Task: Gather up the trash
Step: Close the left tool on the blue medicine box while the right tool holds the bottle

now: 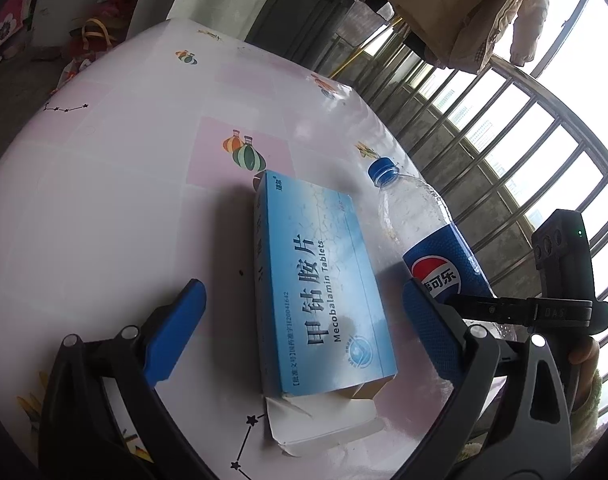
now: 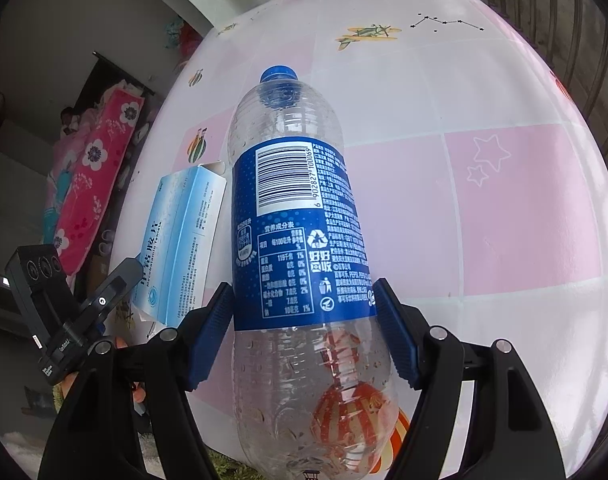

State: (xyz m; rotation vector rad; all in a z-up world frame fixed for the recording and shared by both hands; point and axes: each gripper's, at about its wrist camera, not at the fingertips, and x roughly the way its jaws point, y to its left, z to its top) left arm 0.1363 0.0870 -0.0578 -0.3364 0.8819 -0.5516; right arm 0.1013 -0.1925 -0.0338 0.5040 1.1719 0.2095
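Note:
A blue tablet box with its end flap torn open lies on the table between the wide-open fingers of my left gripper, which touch nothing. An empty clear Pepsi bottle with a blue cap and blue label lies on the table beside the box. My right gripper has its blue pads against both sides of the bottle at the label's lower edge. The bottle also shows in the left wrist view, and the box in the right wrist view.
The table wears a pink-and-white cloth with balloon and star prints. A barred window and hanging coats stand beyond its far edge. Pink bedding lies on the floor to the left.

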